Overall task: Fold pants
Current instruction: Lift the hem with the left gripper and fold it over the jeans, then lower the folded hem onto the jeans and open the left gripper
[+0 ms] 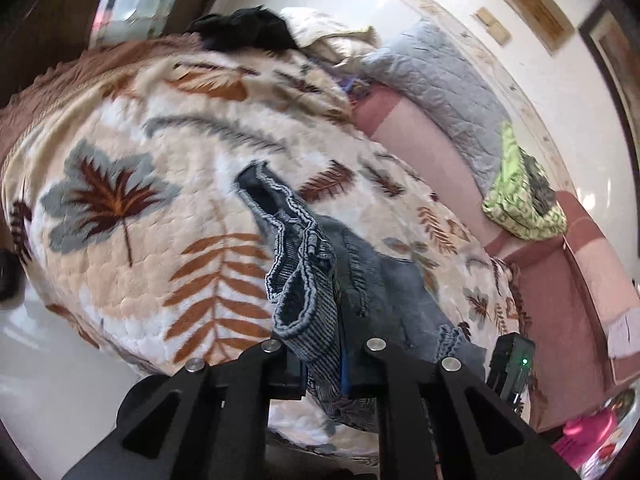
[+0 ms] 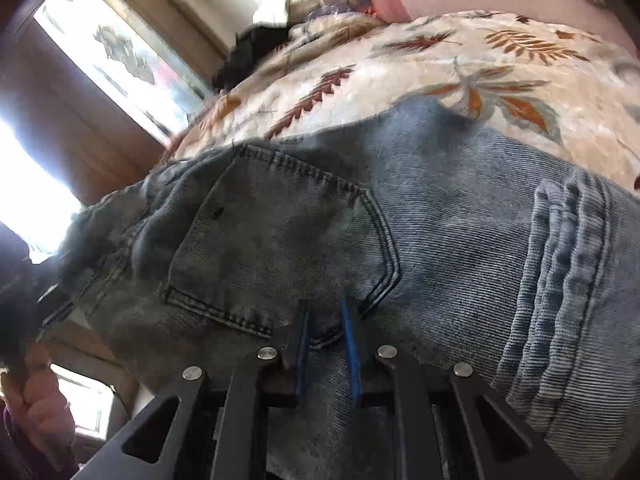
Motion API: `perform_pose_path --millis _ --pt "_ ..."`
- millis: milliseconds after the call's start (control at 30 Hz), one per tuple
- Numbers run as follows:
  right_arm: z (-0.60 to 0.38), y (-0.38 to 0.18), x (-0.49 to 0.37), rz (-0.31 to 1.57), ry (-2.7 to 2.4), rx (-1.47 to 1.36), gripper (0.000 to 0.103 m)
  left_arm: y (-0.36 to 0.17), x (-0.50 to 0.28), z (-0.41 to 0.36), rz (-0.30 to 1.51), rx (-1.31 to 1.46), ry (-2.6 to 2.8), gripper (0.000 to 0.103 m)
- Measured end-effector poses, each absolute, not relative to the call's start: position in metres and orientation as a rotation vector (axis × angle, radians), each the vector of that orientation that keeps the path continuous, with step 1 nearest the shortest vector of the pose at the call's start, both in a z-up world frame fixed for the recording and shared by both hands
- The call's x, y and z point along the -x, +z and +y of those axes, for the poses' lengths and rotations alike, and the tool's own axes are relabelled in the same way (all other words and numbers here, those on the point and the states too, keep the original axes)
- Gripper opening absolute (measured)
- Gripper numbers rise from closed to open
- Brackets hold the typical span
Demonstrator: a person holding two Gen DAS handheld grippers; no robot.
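The pants are faded blue-grey jeans (image 1: 372, 280), lifted off a leaf-patterned blanket (image 1: 160, 200) on a bed. My left gripper (image 1: 324, 364) is shut on a bunched hem or waistband edge of the jeans, with ribbed seams looping just beyond the fingers. In the right wrist view the jeans (image 2: 440, 220) fill the frame, back pocket (image 2: 288, 248) facing the camera. My right gripper (image 2: 326, 340) is shut on denim just below the pocket corner, between its blue pads (image 2: 352, 352). The right gripper's body also shows in the left wrist view (image 1: 512, 364).
A grey quilted pillow (image 1: 444, 92) and a green patterned cloth (image 1: 520, 200) lie on a pink sheet (image 1: 424, 140) at the bed's far side. A black garment (image 1: 248, 28) and a cream one lie at the blanket's far edge. A window (image 2: 120, 60) stands behind.
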State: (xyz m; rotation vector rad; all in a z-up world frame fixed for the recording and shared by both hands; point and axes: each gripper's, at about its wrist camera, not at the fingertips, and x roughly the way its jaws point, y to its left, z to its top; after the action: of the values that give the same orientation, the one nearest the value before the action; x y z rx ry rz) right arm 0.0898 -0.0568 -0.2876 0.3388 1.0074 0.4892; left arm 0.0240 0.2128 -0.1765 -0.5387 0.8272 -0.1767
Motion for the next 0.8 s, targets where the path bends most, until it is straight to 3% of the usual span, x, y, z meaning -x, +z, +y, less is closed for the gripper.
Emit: perform_pose_path --millis 200,500,667,800 --pt "-0.111 -0.27 -0.072 0.961 0.479 -0.475 0.017 -0.127 -0.012 0.169 0.762 0.39 -0.256 0.011" --pt "-0.279 -0.191 -0.019 0.598 0.12 -0.57 0.018 -0.07 0.008 0.05 0.724 0.158 -0.494 0.008" --pt "-0.348 -0.198 -0.005 0.537 -0.002 -0.762 0.018 -0.08 0.02 -0.047 0.798 0.073 -0.708 0.008" --pt "-0.38 -0.204 0.01 0.535 -0.06 -0.811 0.02 -0.129 0.017 -0.118 0.94 -0.016 -0.769 0.01"
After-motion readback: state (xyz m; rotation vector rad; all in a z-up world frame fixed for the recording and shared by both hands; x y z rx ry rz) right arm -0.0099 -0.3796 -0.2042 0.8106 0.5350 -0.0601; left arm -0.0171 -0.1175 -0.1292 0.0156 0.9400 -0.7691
